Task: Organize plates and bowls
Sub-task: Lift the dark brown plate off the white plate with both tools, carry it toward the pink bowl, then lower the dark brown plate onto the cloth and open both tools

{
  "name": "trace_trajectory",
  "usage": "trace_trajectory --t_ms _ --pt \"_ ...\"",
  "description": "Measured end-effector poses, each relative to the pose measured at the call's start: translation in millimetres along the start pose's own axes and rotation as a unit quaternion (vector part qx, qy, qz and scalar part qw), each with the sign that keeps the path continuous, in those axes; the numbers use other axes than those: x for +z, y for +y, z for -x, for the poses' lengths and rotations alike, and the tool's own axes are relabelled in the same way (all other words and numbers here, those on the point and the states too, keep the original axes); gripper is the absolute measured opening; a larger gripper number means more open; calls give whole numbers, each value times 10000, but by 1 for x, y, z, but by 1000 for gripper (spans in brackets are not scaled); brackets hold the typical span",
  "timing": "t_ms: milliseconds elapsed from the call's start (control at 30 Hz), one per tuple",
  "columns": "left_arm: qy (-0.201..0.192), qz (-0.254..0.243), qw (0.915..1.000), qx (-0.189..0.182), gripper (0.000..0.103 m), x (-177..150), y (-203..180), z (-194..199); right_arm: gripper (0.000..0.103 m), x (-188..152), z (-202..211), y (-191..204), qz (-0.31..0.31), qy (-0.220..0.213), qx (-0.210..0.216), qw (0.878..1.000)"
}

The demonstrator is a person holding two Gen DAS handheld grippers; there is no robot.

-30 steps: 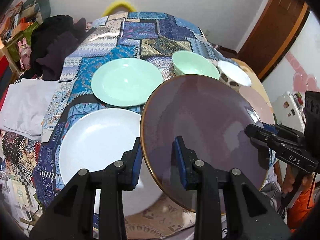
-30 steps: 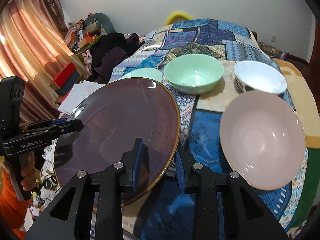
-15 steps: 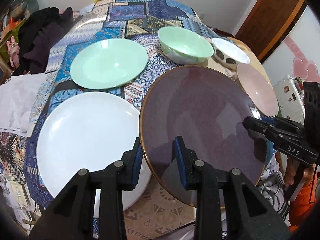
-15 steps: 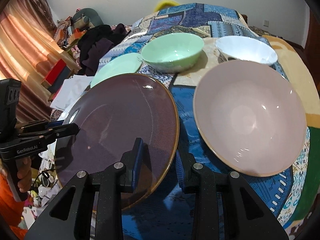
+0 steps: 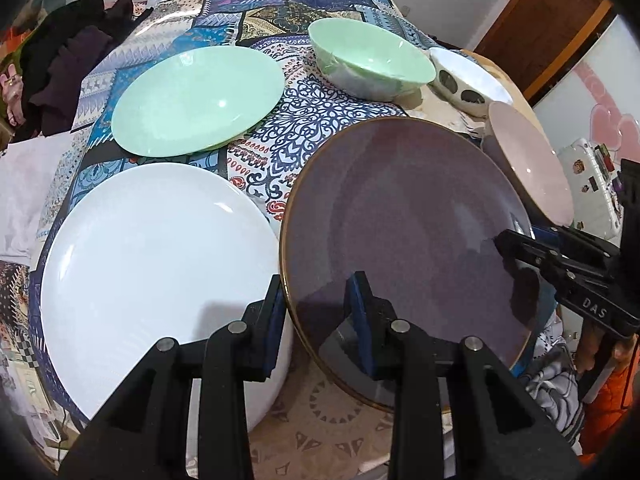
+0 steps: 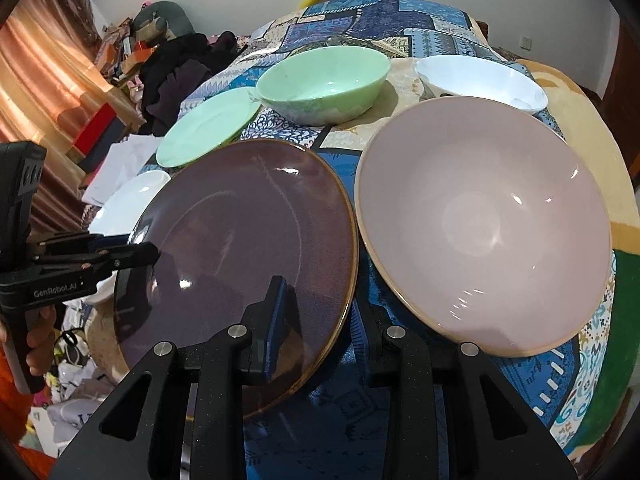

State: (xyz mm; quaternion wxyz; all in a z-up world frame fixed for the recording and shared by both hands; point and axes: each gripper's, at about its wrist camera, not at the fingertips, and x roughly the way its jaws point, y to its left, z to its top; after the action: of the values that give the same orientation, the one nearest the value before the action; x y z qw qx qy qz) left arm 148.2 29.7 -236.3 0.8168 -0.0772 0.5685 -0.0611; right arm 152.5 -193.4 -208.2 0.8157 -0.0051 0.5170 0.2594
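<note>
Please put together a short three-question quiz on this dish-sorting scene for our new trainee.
1. True or false: only one claw grips the round dark purple gold-rimmed plate.
2. How many bowls are on the patchwork-patterned cloth? A) two B) three C) four
3. Which dish lies directly beside the left claw, on its left in the left wrist view?

Key:
1. False: the left claw and the right claw each clamp opposite rims of it.
2. B: the mint green bowl, the white bowl and the wide pale pink bowl.
3. The large round white plate; the mint green plate lies beyond it.
</note>
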Motion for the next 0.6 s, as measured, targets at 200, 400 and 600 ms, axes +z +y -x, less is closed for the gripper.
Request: trace_trajectory --t_ms 200,400,600 --pt "-105 -199 9996 147 31 0 -3 -2 30 1 -2 2 51 96 -167 9998" --pt "-285 -143 9995 -60 31 3 0 10 31 1 1 -1 32 122 -318 9994" --pt "-543 -161 9984 54 31 0 -1 28 41 0 22 2 82 -138 -321 9994"
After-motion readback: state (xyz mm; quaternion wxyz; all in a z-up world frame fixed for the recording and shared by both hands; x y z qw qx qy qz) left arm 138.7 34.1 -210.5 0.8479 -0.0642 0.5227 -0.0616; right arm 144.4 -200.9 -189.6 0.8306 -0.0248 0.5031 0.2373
